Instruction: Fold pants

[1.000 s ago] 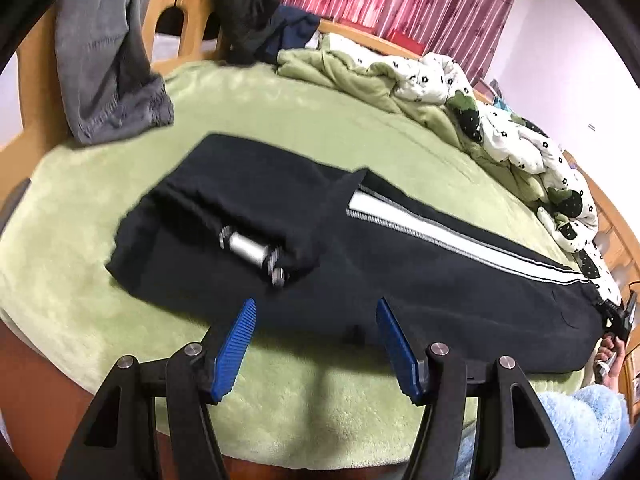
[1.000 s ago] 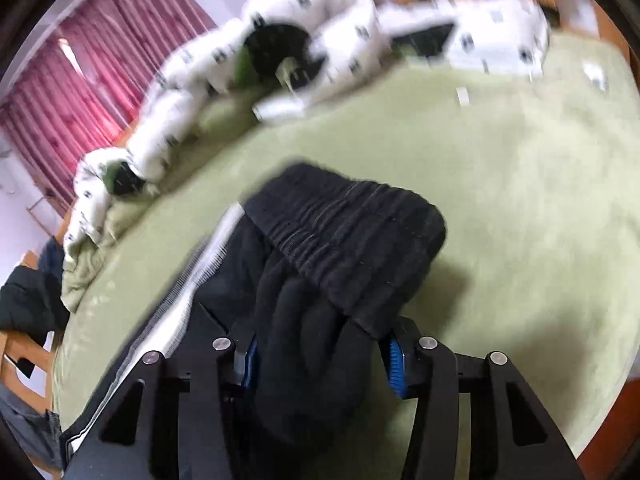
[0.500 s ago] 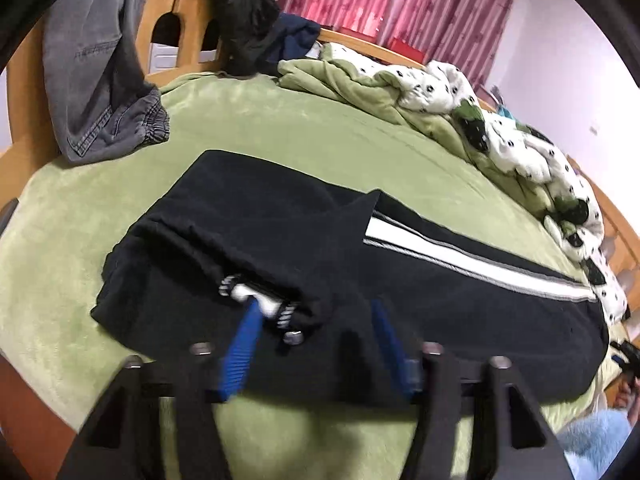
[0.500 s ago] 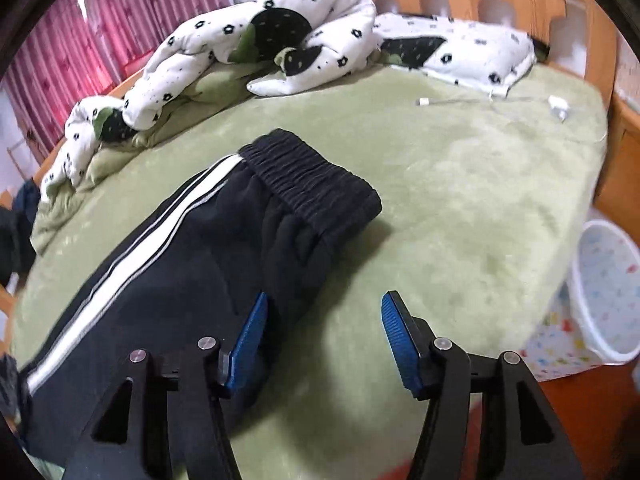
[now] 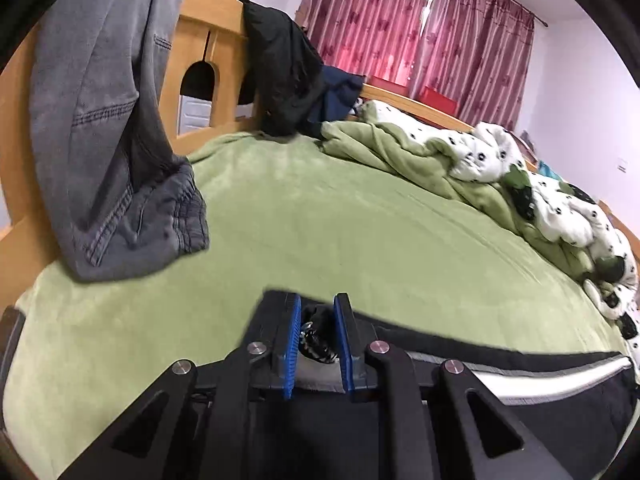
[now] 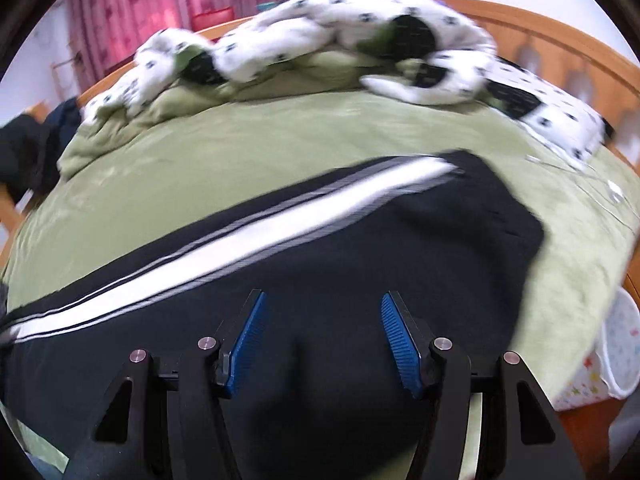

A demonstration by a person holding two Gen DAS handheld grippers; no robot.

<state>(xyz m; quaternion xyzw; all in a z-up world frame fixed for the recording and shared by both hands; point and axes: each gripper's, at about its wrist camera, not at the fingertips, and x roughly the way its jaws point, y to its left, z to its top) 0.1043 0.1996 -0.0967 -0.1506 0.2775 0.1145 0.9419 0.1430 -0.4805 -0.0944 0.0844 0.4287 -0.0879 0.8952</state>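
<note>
Left wrist view, upper left: grey denim garment (image 5: 116,152) draped over the orange wooden bed frame (image 5: 208,40). Green fleece bed cover (image 5: 360,232) fills mid frame; pink curtains (image 5: 420,36) top, spotted white duvet (image 5: 560,208) at right. Left tool (image 5: 316,334) has just been closing; its blue pads pinch a fold of the black striped pants (image 5: 520,364), bottom centre. Pants' lower part hidden by the tool. Right wrist view, blurred: pants span lower frame, right tool (image 6: 322,340) half open, nothing gripped. White tub (image 6: 612,356) cut off at right edge.
</note>
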